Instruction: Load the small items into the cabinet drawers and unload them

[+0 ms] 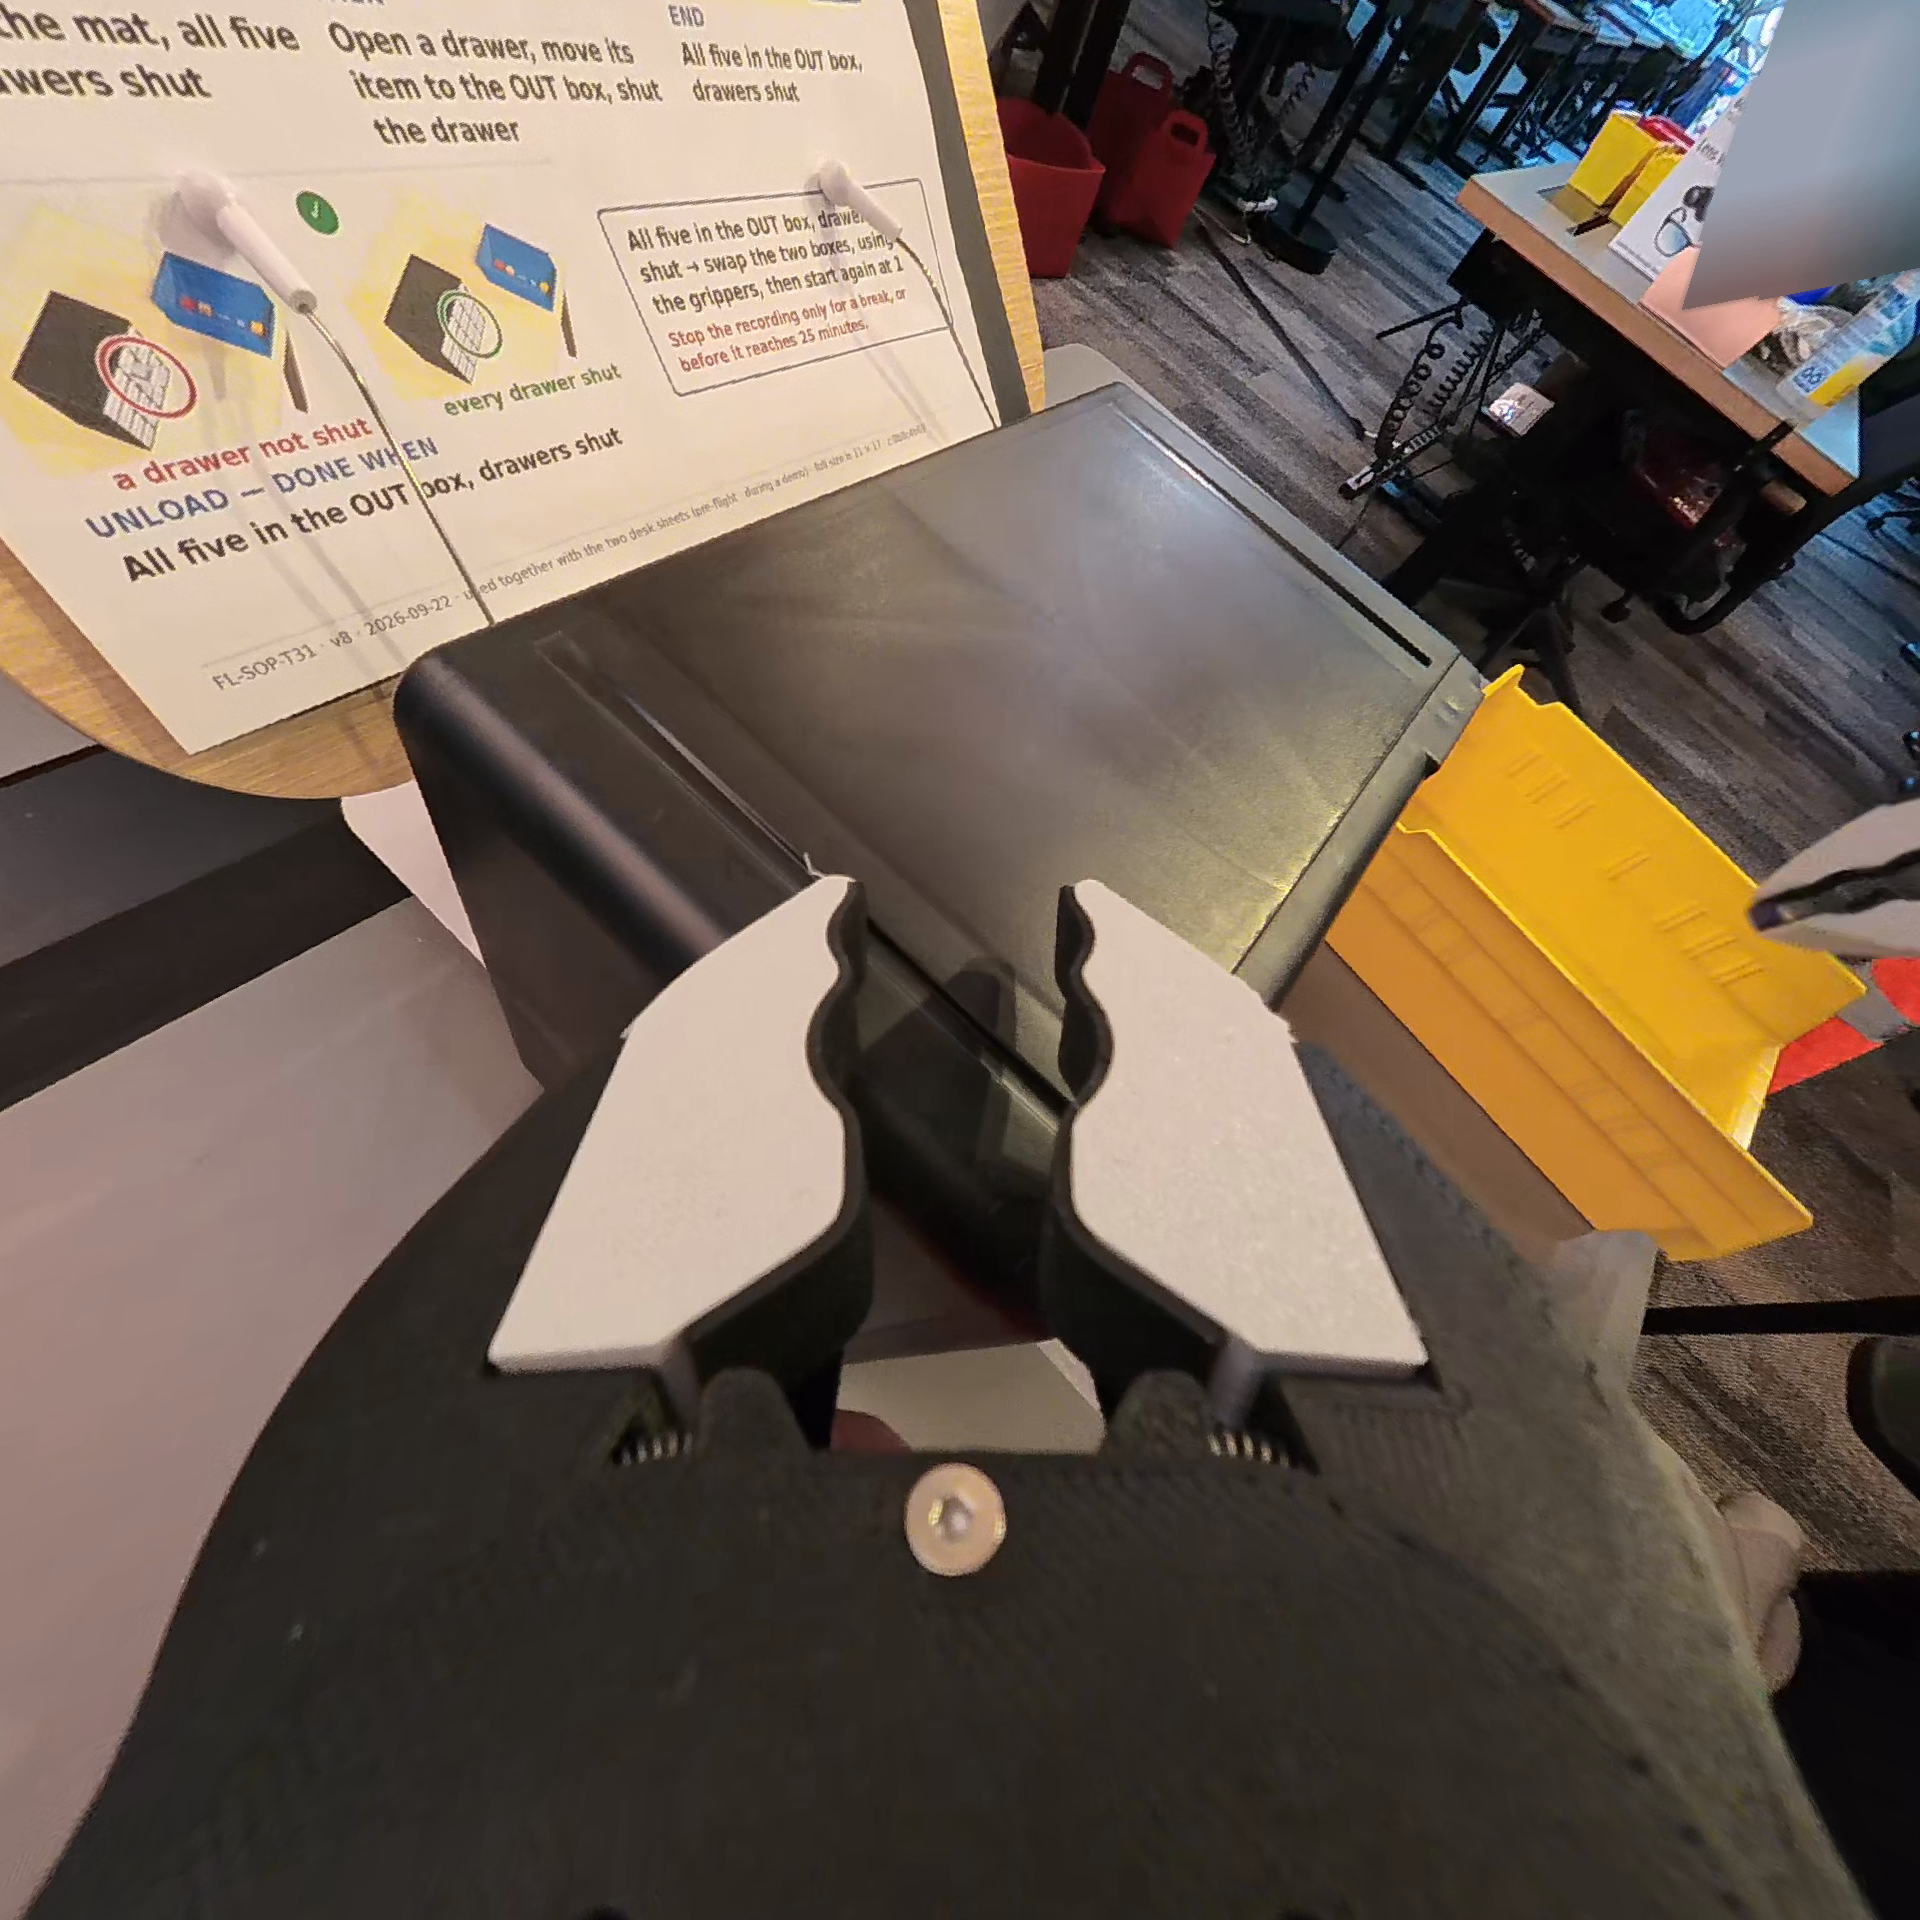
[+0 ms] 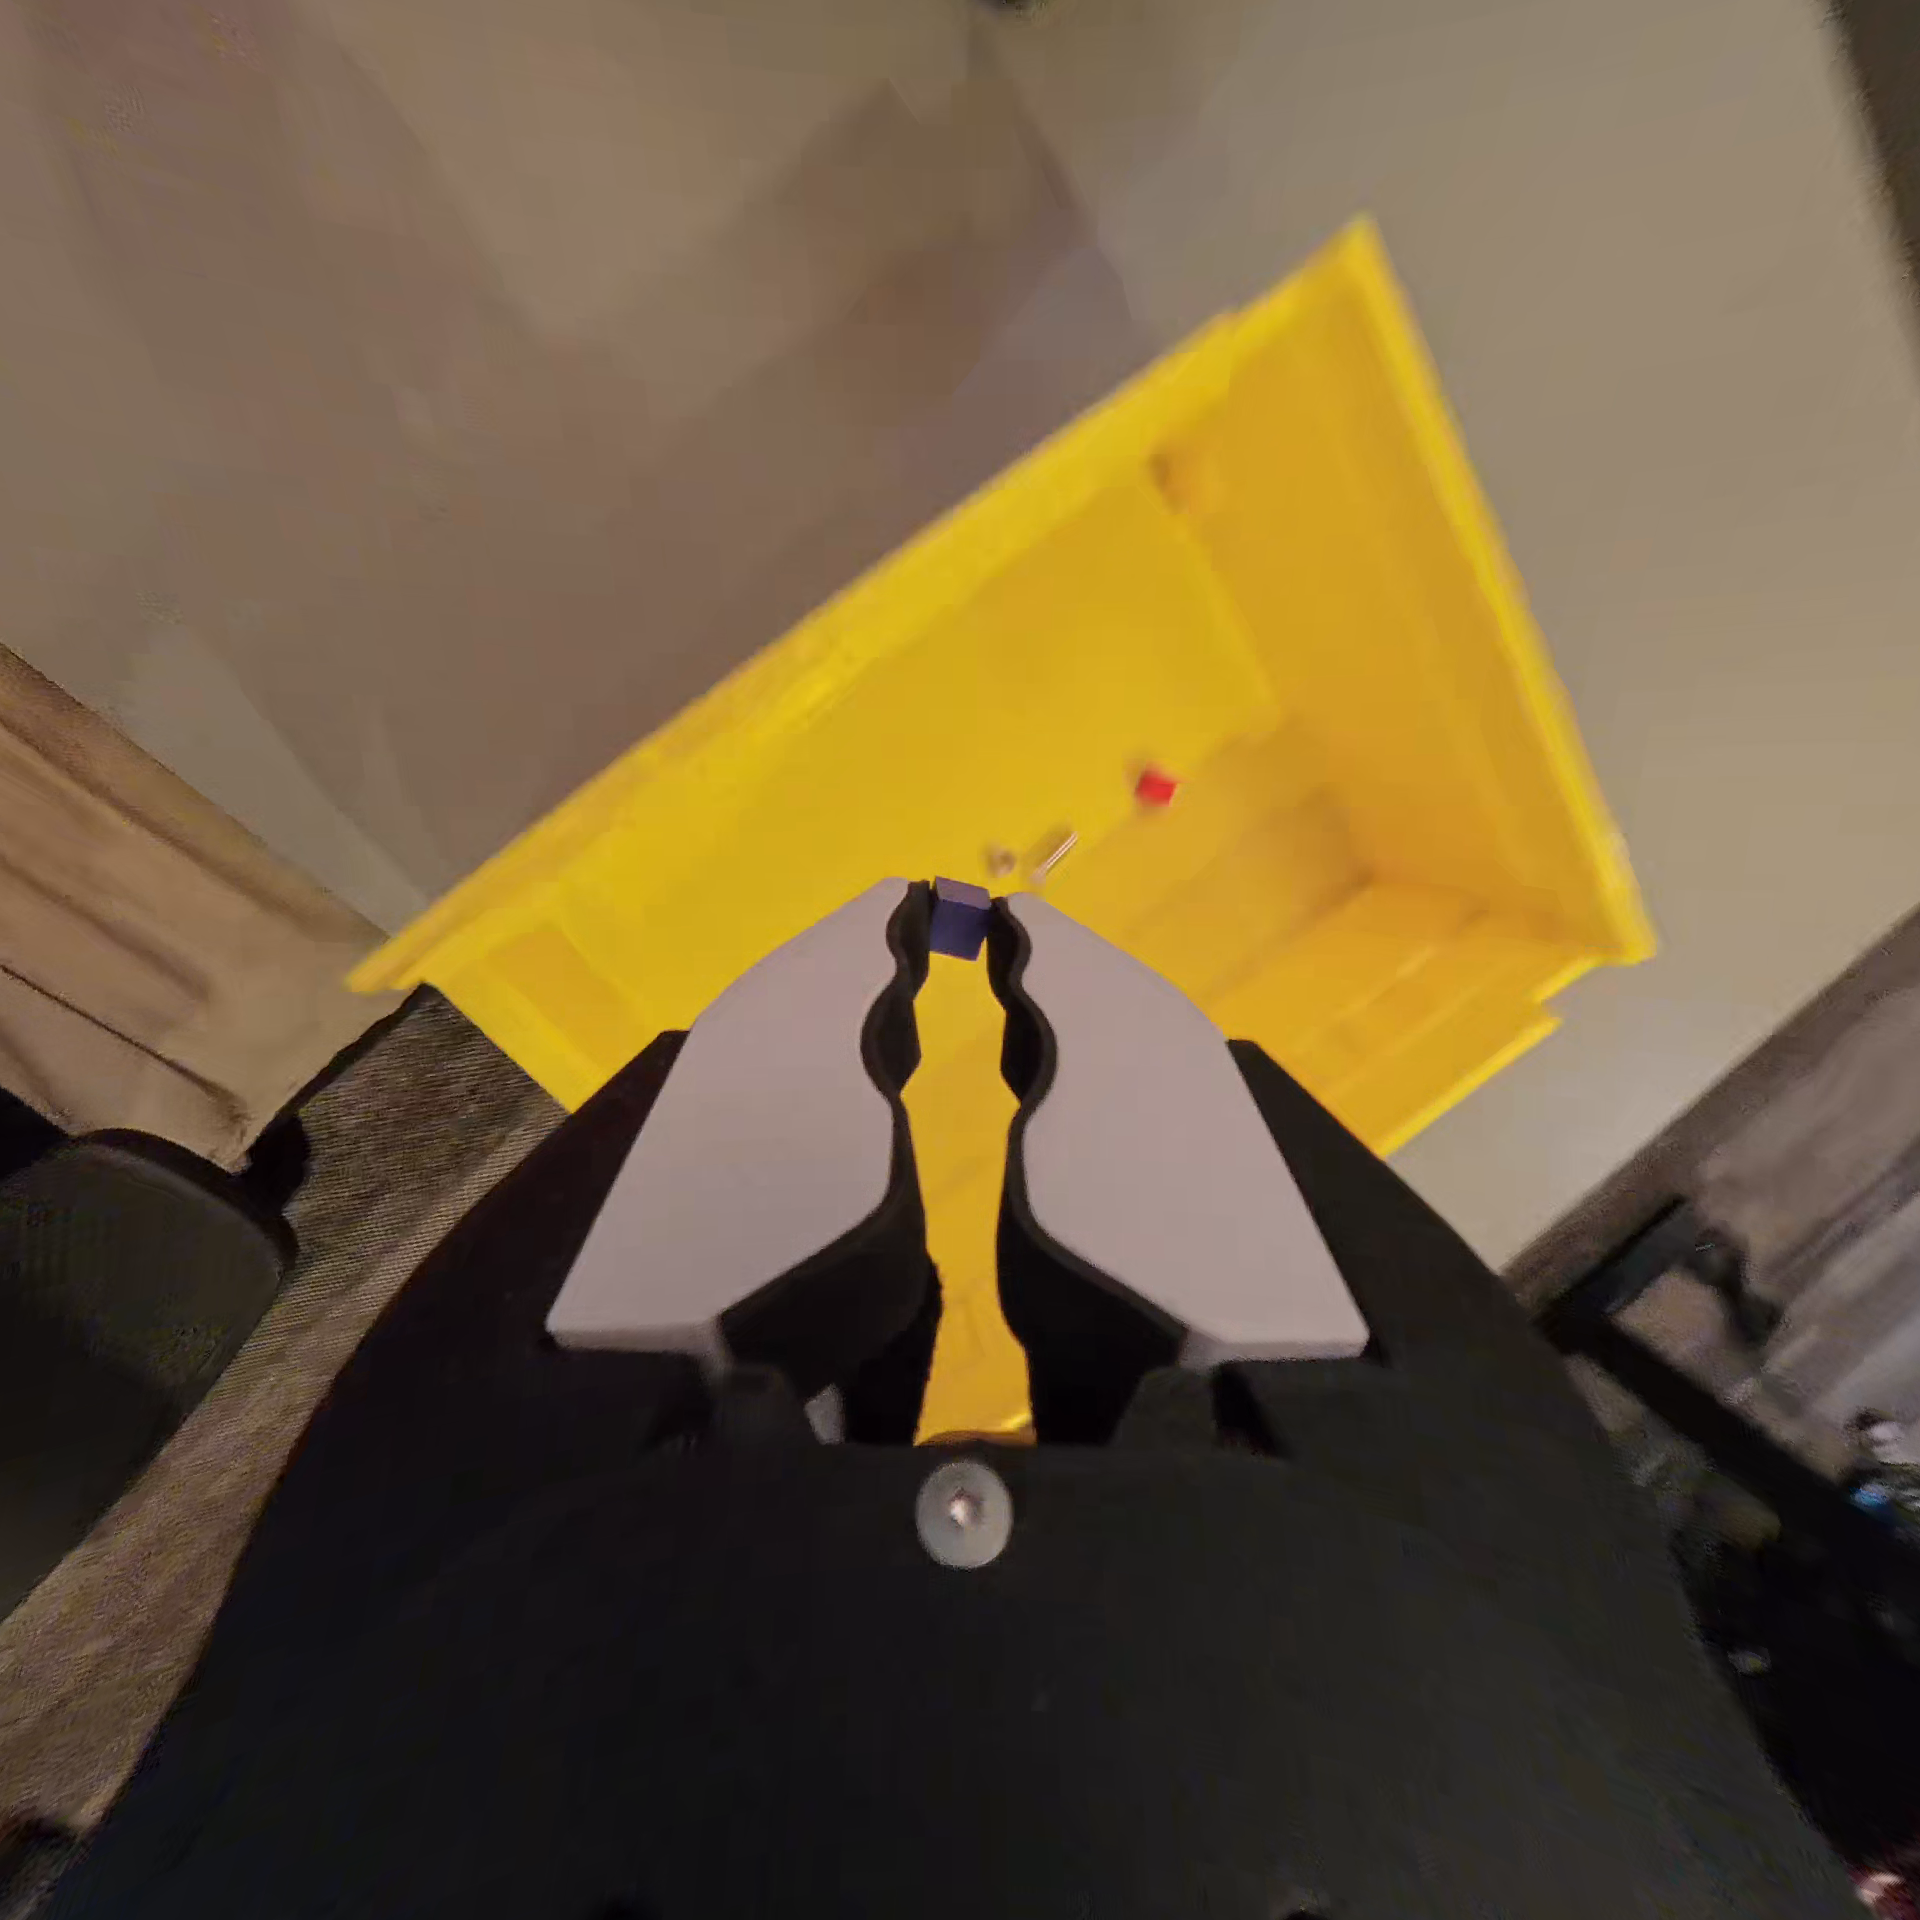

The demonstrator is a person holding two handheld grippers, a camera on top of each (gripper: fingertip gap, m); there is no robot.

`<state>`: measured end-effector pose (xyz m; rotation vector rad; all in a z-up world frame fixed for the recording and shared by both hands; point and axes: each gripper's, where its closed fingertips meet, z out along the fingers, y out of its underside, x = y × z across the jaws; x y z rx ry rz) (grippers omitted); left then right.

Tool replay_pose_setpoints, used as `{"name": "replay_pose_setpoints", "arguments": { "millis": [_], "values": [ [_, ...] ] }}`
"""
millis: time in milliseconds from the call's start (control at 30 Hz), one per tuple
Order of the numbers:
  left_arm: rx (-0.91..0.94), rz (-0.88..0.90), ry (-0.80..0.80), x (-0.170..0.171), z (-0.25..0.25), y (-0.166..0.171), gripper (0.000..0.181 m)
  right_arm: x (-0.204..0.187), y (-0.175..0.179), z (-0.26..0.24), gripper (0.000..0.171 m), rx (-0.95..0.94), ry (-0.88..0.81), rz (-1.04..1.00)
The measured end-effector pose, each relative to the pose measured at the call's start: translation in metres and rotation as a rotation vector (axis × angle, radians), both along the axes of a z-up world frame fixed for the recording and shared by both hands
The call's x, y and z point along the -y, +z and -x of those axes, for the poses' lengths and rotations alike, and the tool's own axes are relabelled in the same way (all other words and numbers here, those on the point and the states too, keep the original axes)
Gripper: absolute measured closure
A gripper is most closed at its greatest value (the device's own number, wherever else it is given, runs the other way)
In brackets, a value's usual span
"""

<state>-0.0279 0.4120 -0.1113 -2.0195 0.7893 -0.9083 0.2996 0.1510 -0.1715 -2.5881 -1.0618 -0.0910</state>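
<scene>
In the left wrist view, my left gripper (image 1: 961,904) is open and empty, hovering over the near top edge of the black cabinet (image 1: 1039,644). The drawers are hidden from here. A yellow bin (image 1: 1558,997) stands right of the cabinet, and my right gripper's tips (image 1: 1829,899) show above it. In the right wrist view, my right gripper (image 2: 958,914) is shut on a small blue cube (image 2: 956,927), held above the yellow bin (image 2: 1039,675). Inside the bin lie a red cube (image 2: 1155,787) and two small metal pieces (image 2: 1029,857).
A wooden board with a printed instruction sheet (image 1: 468,312) stands behind the cabinet, with two white pins and thin wires on it. The grey table (image 2: 520,312) surrounds the bin. Red bags (image 1: 1122,166) and other desks (image 1: 1662,312) are beyond, across the carpet. Spacing between my two grippers at the tips: around 45 cm.
</scene>
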Motion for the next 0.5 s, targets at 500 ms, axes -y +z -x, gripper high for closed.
{"name": "replay_pose_setpoints", "arguments": {
  "millis": [500],
  "values": [
    [-0.026,-0.011,0.024,0.000,0.000,-0.001,0.145,0.044,-0.153,-0.042,0.147,0.046,-0.134,0.289]
  ]
}}
